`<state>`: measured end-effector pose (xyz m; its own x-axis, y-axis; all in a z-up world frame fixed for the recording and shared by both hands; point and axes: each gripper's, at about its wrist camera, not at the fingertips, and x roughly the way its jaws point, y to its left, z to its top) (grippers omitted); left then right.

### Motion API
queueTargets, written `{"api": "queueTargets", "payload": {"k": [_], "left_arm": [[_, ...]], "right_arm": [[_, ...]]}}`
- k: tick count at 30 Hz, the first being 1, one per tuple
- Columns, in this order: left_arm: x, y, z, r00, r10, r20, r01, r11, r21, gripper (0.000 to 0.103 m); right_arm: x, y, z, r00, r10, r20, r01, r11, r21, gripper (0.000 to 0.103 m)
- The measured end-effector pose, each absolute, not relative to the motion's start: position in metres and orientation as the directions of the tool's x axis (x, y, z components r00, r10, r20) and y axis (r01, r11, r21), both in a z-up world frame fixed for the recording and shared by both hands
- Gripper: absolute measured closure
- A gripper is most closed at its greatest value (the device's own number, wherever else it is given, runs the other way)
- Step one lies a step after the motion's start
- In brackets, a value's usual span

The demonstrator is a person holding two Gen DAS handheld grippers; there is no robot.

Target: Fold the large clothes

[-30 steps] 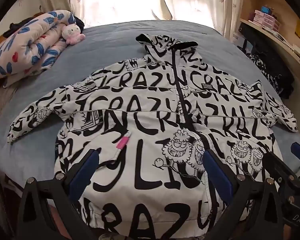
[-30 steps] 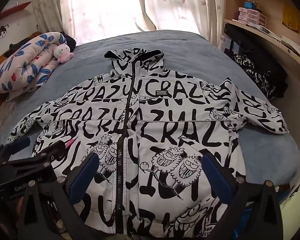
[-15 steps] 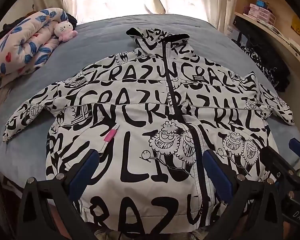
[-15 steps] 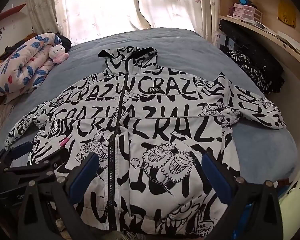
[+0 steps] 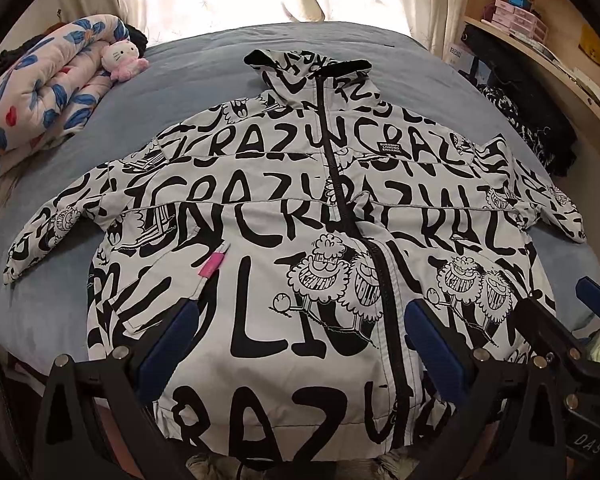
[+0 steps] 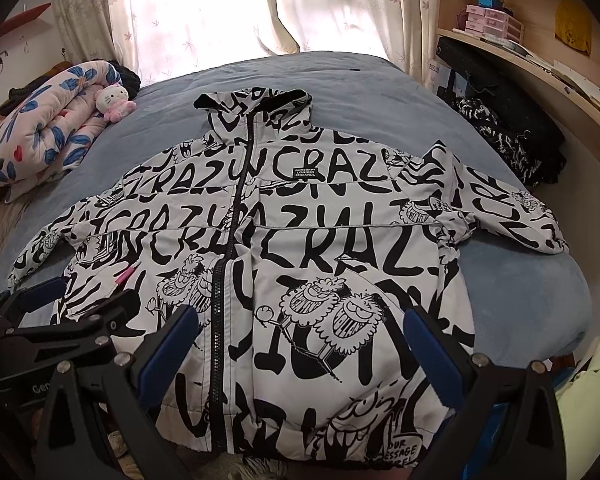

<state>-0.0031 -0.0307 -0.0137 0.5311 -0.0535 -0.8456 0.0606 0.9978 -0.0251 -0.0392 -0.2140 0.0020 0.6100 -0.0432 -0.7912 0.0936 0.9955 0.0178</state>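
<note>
One jacket [image 5: 300, 216] lies spread front-up on the bed [image 5: 204, 80], white with black lettering and cartoon faces, zipped closed, its hood toward the window and both sleeves stretched out to the sides. One small pink tag [image 5: 212, 265] sits at its left pocket. Two tongs hover over the hem at the near edge of the bed: the left tongs [image 5: 300, 340] stand wide apart with nothing between the blue pads [image 5: 168, 340], and the right tongs [image 6: 300, 344] are likewise spread wide and empty. In the right wrist view the left tongs [image 6: 60, 312] show side-on over the jacket's lower left corner.

Around it: one rolled floral quilt [image 5: 44, 92] at the bed's far left with one pink-and-white plush cat [image 5: 122, 60] resting against it, one dark patterned garment [image 6: 512, 144] heaped at the right edge below the wooden shelf [image 6: 540, 68], and one set of small pink drawers [image 6: 490, 24] on that shelf. Two sheer curtains [image 6: 204, 12] hang behind. Nothing lies on top of the jacket.
</note>
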Motion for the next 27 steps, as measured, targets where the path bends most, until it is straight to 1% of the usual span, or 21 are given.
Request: {"api": "queueTargets", "payload": {"k": [4, 27], "left_arm": [[-0.0050, -0.0316, -0.0121, 0.539, -0.067, -0.840, 0.064, 0.997, -0.039, 0.001], [-0.0093, -0.0360, -0.0111, 0.566, -0.024, -0.824, 0.053, 0.999, 0.007, 0.001]], "right_arm": [[-0.0412, -0.2162, 0.0004, 0.615, -0.053, -0.787, 0.101, 0.995, 0.013, 0.000], [-0.0444, -0.2213, -0.0007, 0.620, -0.055, -0.782, 0.112, 0.993, 0.019, 0.000]]}}
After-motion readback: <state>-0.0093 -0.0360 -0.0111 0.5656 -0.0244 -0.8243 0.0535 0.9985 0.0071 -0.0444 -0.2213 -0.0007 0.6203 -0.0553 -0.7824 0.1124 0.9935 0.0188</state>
